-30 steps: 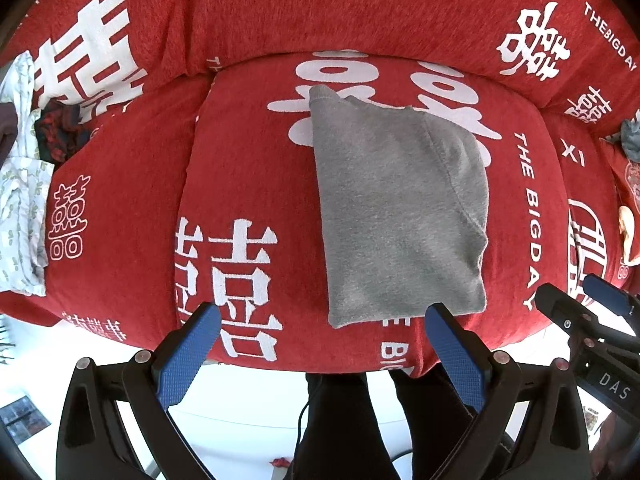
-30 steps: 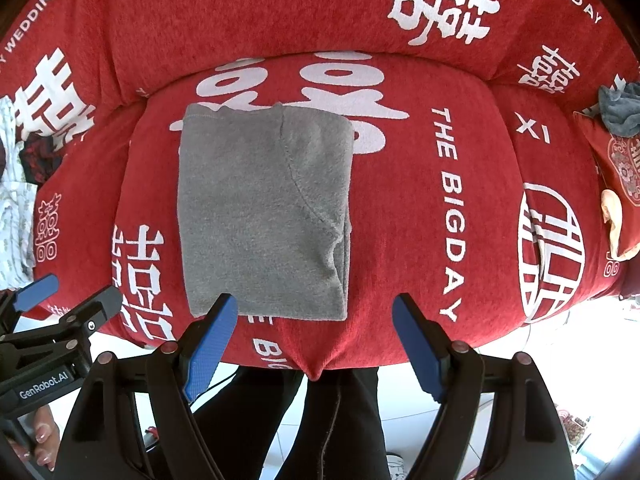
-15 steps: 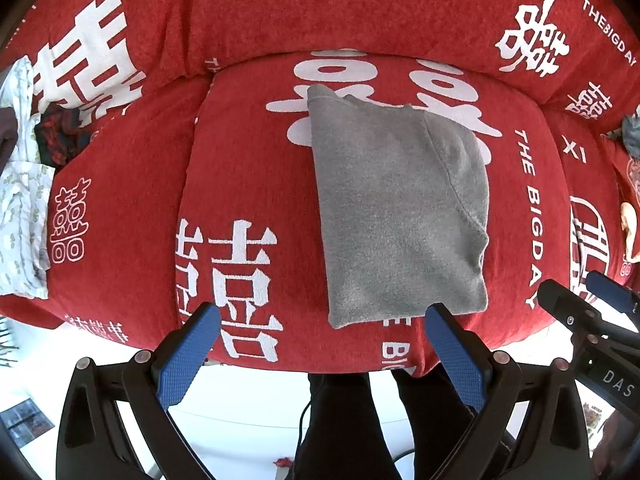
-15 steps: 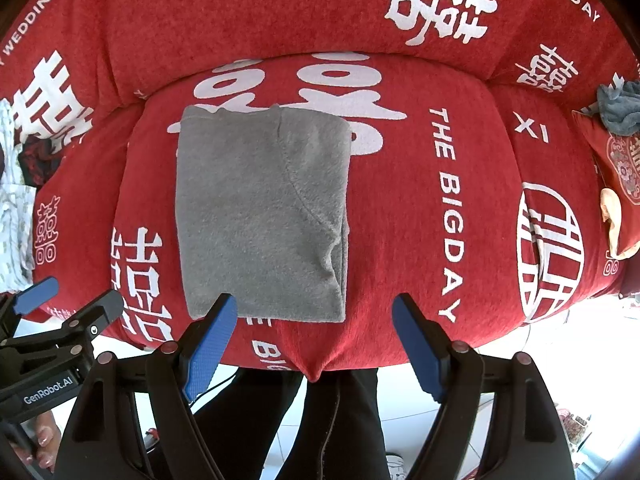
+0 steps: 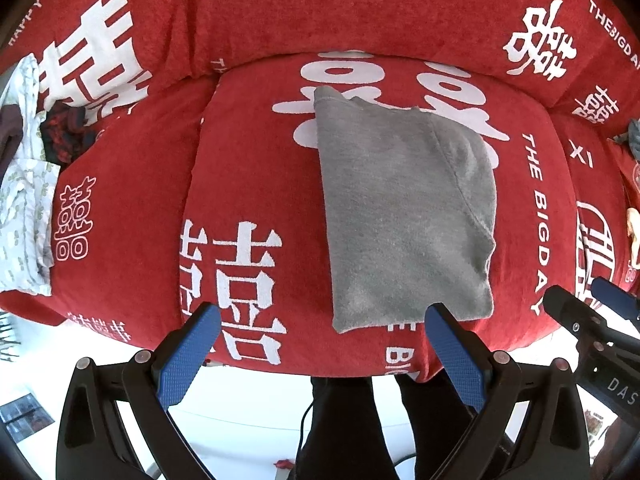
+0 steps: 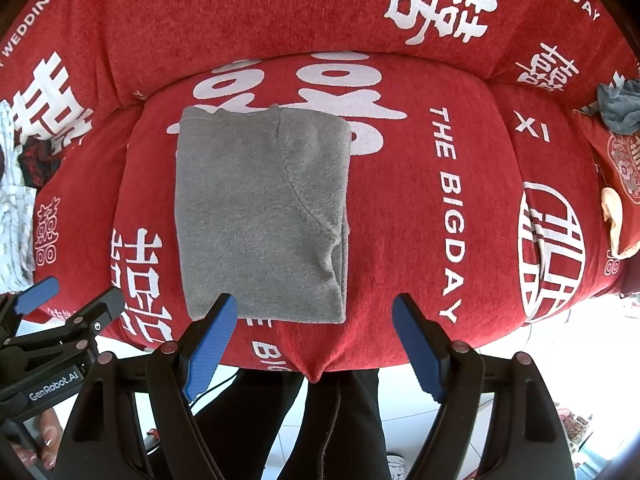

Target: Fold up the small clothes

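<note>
Grey garment (image 5: 404, 208) lies flat on the middle seat cushion (image 5: 256, 168) of the red sofa, folded into a tidy rectangle. One long edge is straight; a curved seam runs down the other half, which I take for a sleeve or shoulder line tucked under. It sits centred, probably because that cushion gives me the widest level patch to work on.

My left gripper (image 5: 320, 344) hangs above the near edge of the cushion, fingers spread wide, nothing between the blue pads (image 5: 188, 356). My right gripper (image 6: 316, 332) is likewise spread and empty, off the near right corner of the garment. Neither touches cloth. I judge both are poised for either one more fold or a lift to the pile.

Loose clothes wait at the sides: a pale printed piece with a dark patterned item (image 5: 24, 200) on the left cushion, and a blue-grey rag (image 6: 620, 106) far right. Keeping them apart from the working cushion stops folded and unfolded from mixing.

Hard to make out:
- What kind of garment the grey one is; folding hides neck, hem and any sleeves.
- How many layers it has; only the top face shows.
- A tan object (image 6: 614, 216) at the right rim, cut off by the lens edge; unidentified.
- The side piles are warped and partly cropped, so I cannot count the items.
- My own legs block the floor below the sofa front.
</note>
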The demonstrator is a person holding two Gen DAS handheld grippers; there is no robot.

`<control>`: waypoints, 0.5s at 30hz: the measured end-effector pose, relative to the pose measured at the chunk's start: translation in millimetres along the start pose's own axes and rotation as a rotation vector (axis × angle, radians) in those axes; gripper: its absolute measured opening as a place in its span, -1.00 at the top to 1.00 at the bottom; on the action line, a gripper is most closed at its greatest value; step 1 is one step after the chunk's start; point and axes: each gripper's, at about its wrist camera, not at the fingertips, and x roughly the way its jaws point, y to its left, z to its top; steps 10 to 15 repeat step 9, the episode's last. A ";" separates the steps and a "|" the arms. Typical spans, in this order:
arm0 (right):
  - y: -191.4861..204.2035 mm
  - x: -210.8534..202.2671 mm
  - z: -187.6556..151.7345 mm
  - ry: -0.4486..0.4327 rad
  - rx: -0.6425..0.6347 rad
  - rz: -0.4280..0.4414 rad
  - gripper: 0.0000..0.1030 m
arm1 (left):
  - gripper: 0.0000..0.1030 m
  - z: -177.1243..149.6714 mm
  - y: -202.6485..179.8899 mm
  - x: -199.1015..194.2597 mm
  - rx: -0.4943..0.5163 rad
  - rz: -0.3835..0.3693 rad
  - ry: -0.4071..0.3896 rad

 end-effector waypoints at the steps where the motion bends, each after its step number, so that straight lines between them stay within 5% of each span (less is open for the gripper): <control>1: 0.0 0.0 -0.1 0.000 0.000 0.000 -0.60 | -0.98 0.1 0.0 0.1 -0.001 -0.002 -0.001; 15: 0.3 0.1 0.1 0.001 0.000 0.000 -0.60 | -0.98 2.0 -5.7 -2.5 0.035 -0.021 -0.020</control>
